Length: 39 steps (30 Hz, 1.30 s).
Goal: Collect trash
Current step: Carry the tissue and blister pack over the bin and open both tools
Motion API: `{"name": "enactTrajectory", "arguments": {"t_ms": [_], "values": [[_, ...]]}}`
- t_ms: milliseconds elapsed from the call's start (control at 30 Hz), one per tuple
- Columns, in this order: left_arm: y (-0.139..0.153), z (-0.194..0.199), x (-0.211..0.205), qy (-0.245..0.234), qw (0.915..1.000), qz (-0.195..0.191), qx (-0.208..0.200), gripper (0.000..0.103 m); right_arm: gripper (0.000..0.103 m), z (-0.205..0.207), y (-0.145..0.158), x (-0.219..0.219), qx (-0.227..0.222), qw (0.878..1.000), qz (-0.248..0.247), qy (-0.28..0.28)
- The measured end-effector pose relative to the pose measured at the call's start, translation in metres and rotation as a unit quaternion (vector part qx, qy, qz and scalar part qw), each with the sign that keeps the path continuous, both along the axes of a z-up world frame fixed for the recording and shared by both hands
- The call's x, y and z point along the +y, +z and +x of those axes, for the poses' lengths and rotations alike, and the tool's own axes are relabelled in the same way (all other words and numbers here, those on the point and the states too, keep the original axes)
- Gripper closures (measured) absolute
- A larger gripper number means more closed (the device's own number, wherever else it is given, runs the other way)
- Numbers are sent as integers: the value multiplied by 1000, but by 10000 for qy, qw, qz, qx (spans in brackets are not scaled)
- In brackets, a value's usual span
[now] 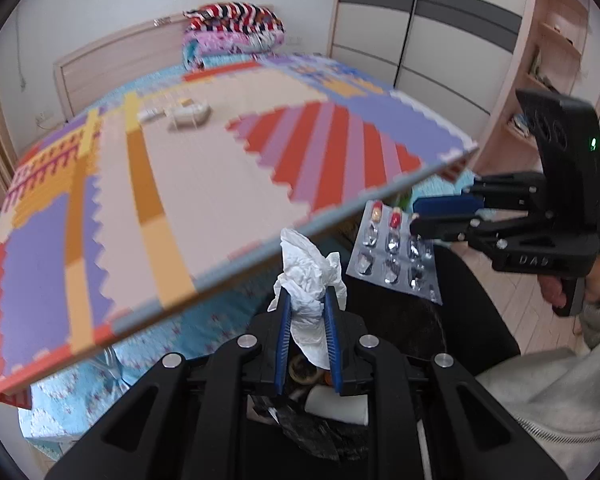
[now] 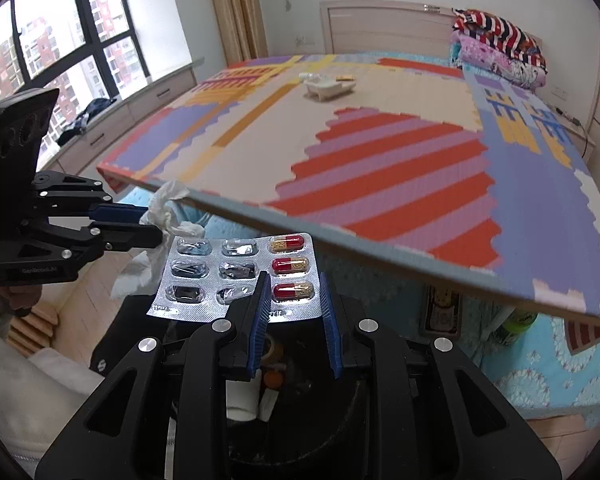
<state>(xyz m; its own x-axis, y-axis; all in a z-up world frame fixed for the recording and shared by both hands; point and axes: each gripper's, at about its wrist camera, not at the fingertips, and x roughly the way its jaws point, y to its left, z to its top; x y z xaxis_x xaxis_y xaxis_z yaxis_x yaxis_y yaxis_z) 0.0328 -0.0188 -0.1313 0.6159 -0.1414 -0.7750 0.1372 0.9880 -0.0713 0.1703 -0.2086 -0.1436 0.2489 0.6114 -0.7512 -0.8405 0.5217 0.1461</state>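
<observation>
The left gripper (image 1: 308, 320) has its blue-padded jaws closed onto a crumpled white tissue (image 1: 310, 280); the tissue is pinched at mid-length, with a ragged wad rising above the fingertips and a twisted tail hanging below them. The right gripper (image 2: 294, 300) holds a silver blister pack (image 2: 236, 276) by its near edge, jaws narrowed onto the foil. The pack is a flat sheet of nine pockets in a three-by-three grid: six are burst and empty, showing torn foil; three in one outer column retain red-and-yellow capsules (image 2: 291, 266). In the left wrist view the pack (image 1: 392, 252) lies tilted beside the tissue, the two near but apart. Both items are suspended over a black trash bin (image 2: 300, 408), which contains a white cylindrical object (image 2: 242, 400) and other refuse too dark to identify. Behind them, a multicoloured foam mat (image 2: 380, 160) overhangs the edge of a bed with a blue floral sheet (image 2: 540, 368).
</observation>
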Motion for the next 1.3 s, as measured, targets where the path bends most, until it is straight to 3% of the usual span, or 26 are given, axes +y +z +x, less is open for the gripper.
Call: {"name": "enactTrajectory", "arguments": {"t_ms": [300, 633, 733, 800, 833, 867, 967, 1300], "values": [[-64, 0, -9, -106, 9970, 54, 764, 87, 77, -16, -51, -4, 129, 9975, -663, 208], [-114, 5, -15, -168, 9910, -35, 1326, 87, 77, -21, -96, 4, 553, 9913, -1159, 285], [-117, 5, -17, -183, 9904, -137, 1366, 87, 77, -23, -99, 7, 592, 9905, -1194, 343], [-115, 5, -17, -162, 9902, -225, 1372, 84, 73, -23, -99, 8, 619, 9902, -1200, 361], [-115, 5, -15, -149, 9897, -310, 1391, 82, 66, -23, -100, 9, 637, 9899, -1212, 370], [-114, 6, -15, -140, 9894, -393, 1393, 74, 58, -23, -101, 9, 630, 9898, -1227, 369], [-108, 4, -16, -93, 9906, -471, 1278, 46, 56, -22, -101, 9, 621, 9895, -1256, 360], [-77, 1, -14, -126, 9945, -531, 899, 45, 56, -16, -65, 7, 536, 9942, -885, 300]]}}
